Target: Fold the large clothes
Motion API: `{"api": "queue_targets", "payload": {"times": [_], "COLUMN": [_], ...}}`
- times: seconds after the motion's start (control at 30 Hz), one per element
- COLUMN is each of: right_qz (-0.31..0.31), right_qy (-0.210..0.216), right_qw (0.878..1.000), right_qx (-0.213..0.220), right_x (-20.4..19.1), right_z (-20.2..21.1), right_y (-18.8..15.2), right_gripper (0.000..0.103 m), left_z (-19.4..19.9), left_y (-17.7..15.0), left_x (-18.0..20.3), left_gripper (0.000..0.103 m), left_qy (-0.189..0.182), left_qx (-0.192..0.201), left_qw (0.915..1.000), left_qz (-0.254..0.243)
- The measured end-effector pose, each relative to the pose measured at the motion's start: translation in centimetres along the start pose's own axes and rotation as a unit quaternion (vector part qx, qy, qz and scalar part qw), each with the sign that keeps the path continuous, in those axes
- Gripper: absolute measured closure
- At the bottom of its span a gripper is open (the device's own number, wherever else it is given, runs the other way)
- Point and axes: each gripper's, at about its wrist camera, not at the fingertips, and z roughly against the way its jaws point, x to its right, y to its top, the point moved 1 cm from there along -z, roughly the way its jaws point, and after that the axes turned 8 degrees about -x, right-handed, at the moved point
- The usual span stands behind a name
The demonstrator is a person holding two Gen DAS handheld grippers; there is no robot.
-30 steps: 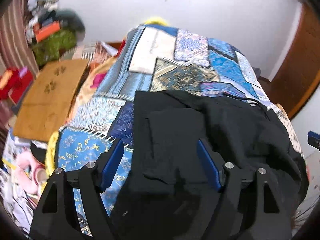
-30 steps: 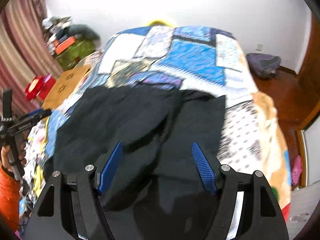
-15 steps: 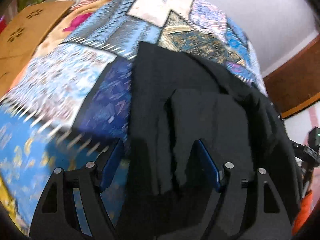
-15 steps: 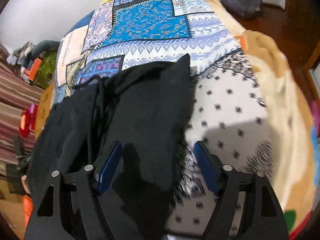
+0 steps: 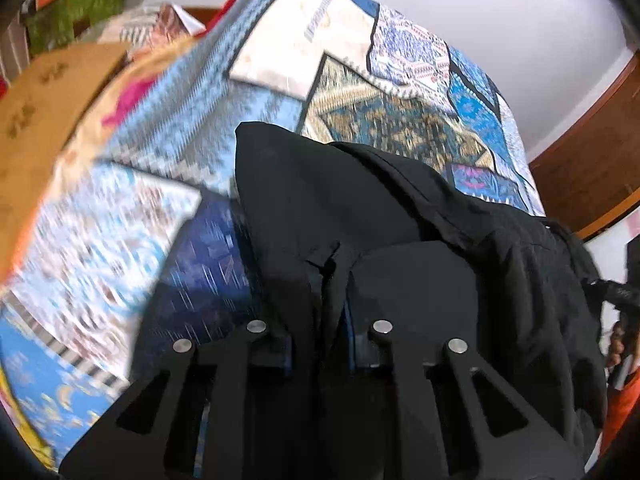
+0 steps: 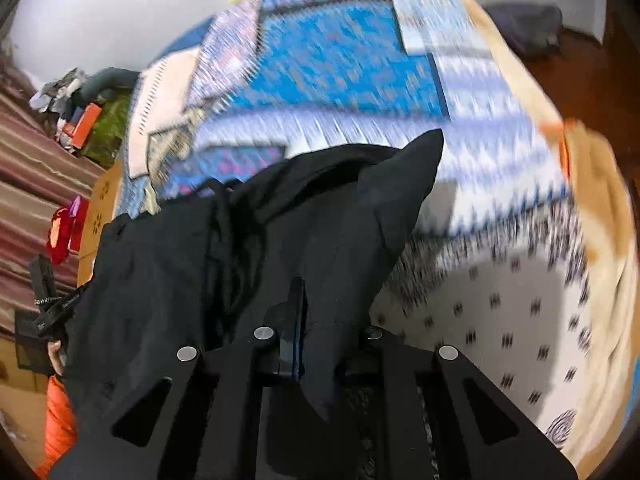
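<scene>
Left wrist view showed the left tongs (image 5: 320,344) drawn nearly together on a gathered fold of the black garment (image 5: 400,216), which lay bunched on the patchwork bedspread (image 5: 160,216) near the foot of the bed. Cloth filled the narrow gap between the blue pads, so the hold looked firm. A brown board (image 5: 44,92) stood off the bed's far side, and a white wall (image 5: 500,8) rose behind.

Right wrist view showed the right tongs (image 6: 320,340) pinched almost closed on another edge of the black garment (image 6: 328,216), one pointed corner of it lying out across the pale, star-printed part of the bedspread (image 6: 500,300). Striped curtains (image 6: 32,184) hung at the side.

Judged from both views, the cloth was soft, limp and light, with a cord trailing across it; it would sag and slide rather than hold a crease. Corners and seam edges, taken well apart, seemed the best places to grip so the panel could be drawn flat.
</scene>
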Motion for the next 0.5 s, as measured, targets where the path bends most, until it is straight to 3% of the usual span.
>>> {"api": "queue_targets", "payload": {"times": [0.13,0.3,0.5], "right_qz": [0.005,-0.004,-0.004], "right_qy": [-0.023,-0.063,-0.072], "right_qw": [0.999,0.998,0.997], "right_qx": [0.023,0.007,-0.005], "right_x": [-1.1,-0.8,-0.3], "right_z": [0.0,-2.1,0.3], "right_y": [1.2,1.0,-0.9], "right_gripper": [0.092,0.084,0.076], "left_z": [0.1,-0.8,1.6], "left_y": [1.9,1.9,-0.2], "left_x": [0.2,0.4,2.5], "left_gripper": [0.084,0.077,0.075], "left_qy": [0.034,0.066,0.142], "left_qx": [0.007,-0.003,0.007], "left_qw": [0.9994,0.9978,0.9876], "left_qz": [0.001,0.004,-0.065]}}
